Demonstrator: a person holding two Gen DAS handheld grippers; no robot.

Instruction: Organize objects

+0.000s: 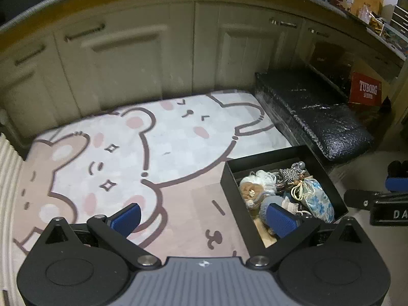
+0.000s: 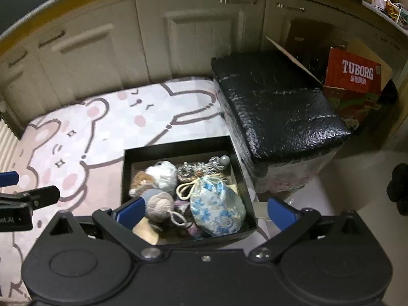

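Observation:
A black open box (image 1: pixel 230 191) (image 2: pixel 178 144) sits on a pink cartoon bear rug (image 1: pixel 127 153) (image 2: pixel 76 132). It holds a blue floral drawstring pouch (image 2: pixel 216 207) (image 1: pixel 318 199), a white yarn ball (image 2: pixel 163 173), a beige knit ball (image 2: pixel 159 205), a striped cord bundle (image 2: pixel 201 168) and other small items. My left gripper (image 1: pixel 204 216) is open and empty, above the rug at the box's left edge. My right gripper (image 2: pixel 206 209) is open and empty, above the box's near side.
A black wrapped block (image 1: pixel 313 117) (image 2: pixel 278 107) lies right of the rug. A red Tuborg carton (image 2: pixel 353 71) (image 1: pixel 366 89) stands behind it. Cream cabinet doors (image 1: pixel 127 58) run along the back. A ribbed white mat (image 1: pixel 7 168) is at the far left.

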